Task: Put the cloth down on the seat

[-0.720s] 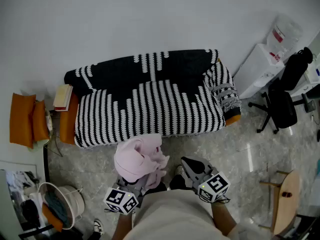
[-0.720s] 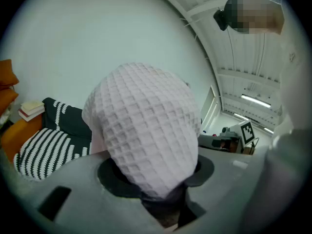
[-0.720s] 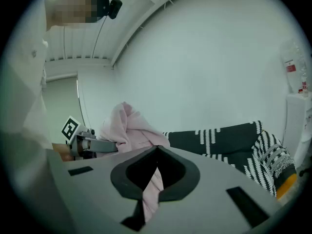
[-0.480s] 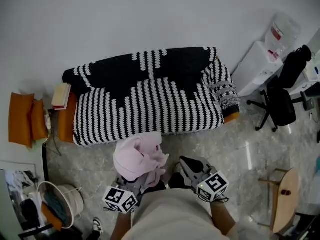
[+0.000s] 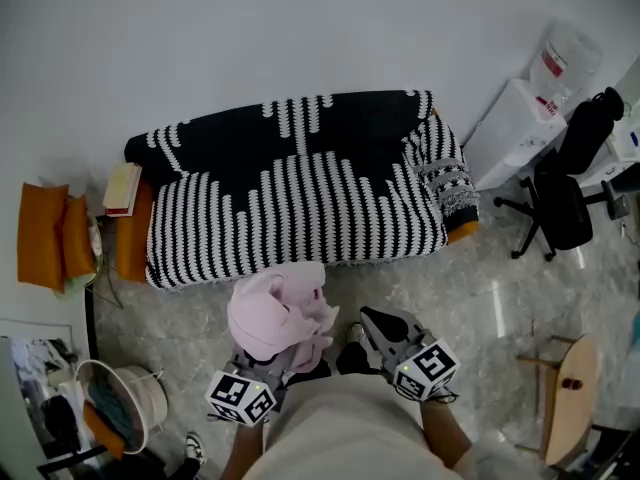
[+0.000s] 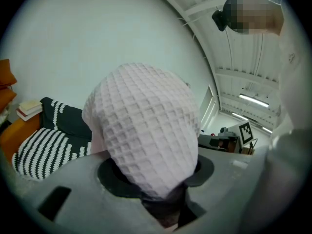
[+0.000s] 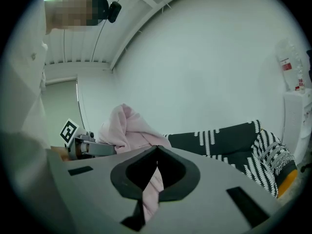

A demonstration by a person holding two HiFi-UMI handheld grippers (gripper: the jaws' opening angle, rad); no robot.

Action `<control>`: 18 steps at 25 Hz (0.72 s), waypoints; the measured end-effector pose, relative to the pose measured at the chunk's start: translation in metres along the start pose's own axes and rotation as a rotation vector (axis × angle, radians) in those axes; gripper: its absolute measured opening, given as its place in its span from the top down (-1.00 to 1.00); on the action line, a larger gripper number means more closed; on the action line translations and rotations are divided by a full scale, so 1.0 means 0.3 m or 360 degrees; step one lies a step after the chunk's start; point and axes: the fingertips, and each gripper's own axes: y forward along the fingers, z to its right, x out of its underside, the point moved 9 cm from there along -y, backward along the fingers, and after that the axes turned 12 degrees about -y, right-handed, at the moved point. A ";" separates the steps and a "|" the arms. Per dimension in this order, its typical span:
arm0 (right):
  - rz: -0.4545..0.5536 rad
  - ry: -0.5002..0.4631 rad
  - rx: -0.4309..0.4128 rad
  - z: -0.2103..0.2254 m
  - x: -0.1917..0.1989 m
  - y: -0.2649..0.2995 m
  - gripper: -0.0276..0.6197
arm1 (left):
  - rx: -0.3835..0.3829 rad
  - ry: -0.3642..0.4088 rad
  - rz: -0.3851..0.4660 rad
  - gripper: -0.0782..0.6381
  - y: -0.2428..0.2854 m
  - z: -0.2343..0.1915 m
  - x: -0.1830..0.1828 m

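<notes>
Your left gripper (image 5: 283, 366) clamps the bunched pink cloth (image 5: 275, 313), which billows up just ahead of its jaws. Your right gripper (image 5: 372, 320), close beside it, is closed on a thin trailing strip of the same cloth. The striped sofa seat (image 5: 300, 218) lies ahead of both grippers, apart from the cloth.

The right tongs (image 7: 157, 152) are closed on a thin strip of the pink cloth (image 7: 127, 130), which bunches up at centre left. At the right of the frame the striped sofa (image 7: 229, 140) stands against a white wall (image 7: 204, 57).
</notes>
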 end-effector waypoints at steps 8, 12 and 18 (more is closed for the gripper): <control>-0.0045 -0.0048 0.0017 0.054 0.025 -0.042 0.89 | -0.0047 0.0014 0.0010 0.22 0.033 0.036 0.012; -0.0047 -0.0033 0.0000 0.105 0.045 -0.081 0.89 | -0.0094 0.0004 0.0023 0.22 0.068 0.074 0.033; -0.0063 -0.0023 -0.0044 0.184 0.061 -0.128 0.89 | -0.0145 -0.0047 0.0046 0.22 0.125 0.133 0.061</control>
